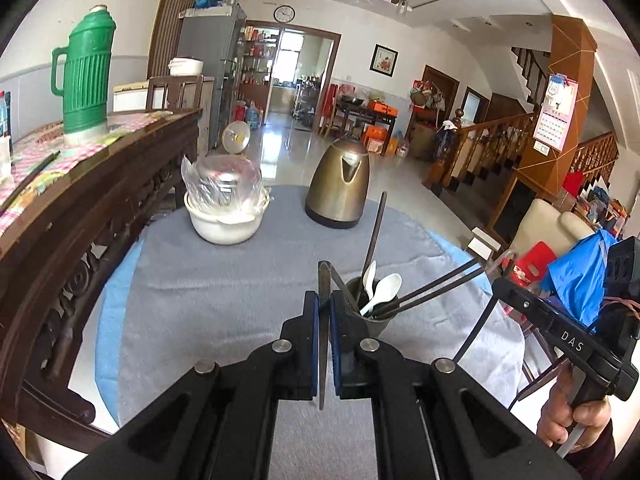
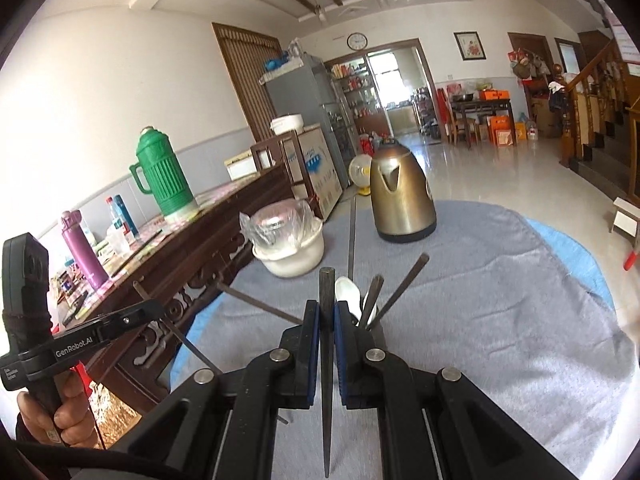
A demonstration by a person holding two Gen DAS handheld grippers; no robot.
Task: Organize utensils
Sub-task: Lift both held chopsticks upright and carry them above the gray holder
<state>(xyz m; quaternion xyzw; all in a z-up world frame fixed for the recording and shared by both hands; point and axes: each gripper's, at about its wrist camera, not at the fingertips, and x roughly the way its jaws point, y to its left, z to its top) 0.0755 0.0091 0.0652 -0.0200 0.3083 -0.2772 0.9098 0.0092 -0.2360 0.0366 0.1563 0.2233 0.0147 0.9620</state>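
Observation:
A dark cup [image 1: 376, 320] on the grey cloth holds two white spoons [image 1: 384, 289] and several dark chopsticks, some leaning far out over its rim. My left gripper [image 1: 324, 296] hovers just left of the cup, shut on one dark chopstick [image 1: 323, 344] that stands upright between the blue pads. My right gripper [image 2: 326, 305] is shut on another dark chopstick [image 2: 327, 360], thick end up. Behind its right finger only a spoon [image 2: 346, 289] and chopstick tops show; the cup is hidden. Each view shows the other gripper in a hand: right gripper [image 1: 500, 288], left gripper [image 2: 154, 310].
A bronze kettle [image 1: 340, 184] and a white bowl [image 1: 224, 220] with a plastic-wrapped lid stand at the far side of the round table's grey cloth [image 1: 220, 300]. A carved wooden sideboard [image 1: 80, 220] with a green thermos [image 1: 86, 76] borders the left.

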